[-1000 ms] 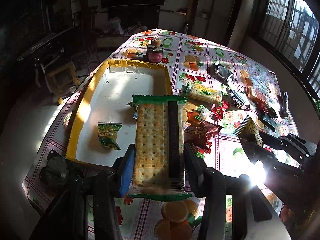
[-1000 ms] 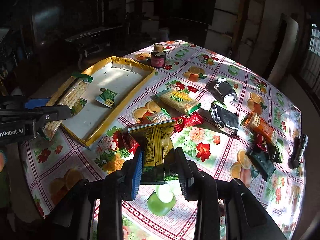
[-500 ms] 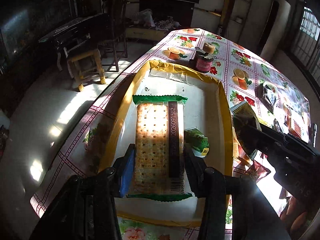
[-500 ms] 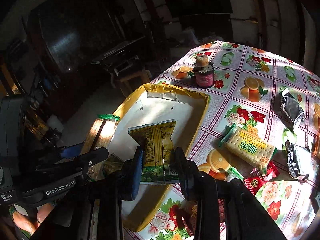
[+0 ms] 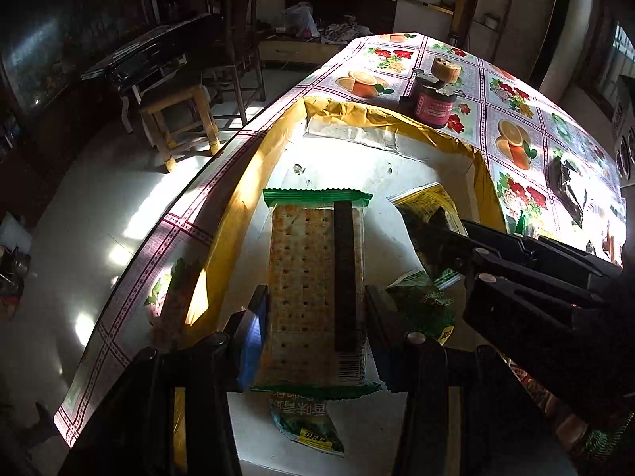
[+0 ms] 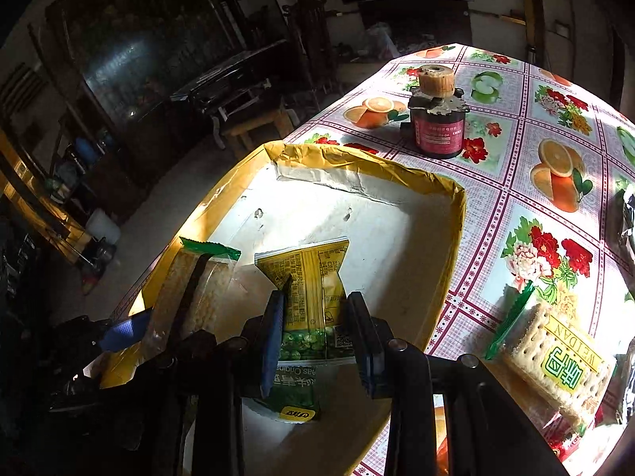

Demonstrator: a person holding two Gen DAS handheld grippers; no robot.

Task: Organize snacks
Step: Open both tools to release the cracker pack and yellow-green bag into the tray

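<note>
Right wrist: pea packet (image 6: 313, 301) over tray (image 6: 456, 214)

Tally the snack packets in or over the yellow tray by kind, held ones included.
Cracker packs: 1, in the left gripper
Yellow pea packets: 1, in the right gripper
Green pea packets: 2, lying in the tray
Total: 4
</note>
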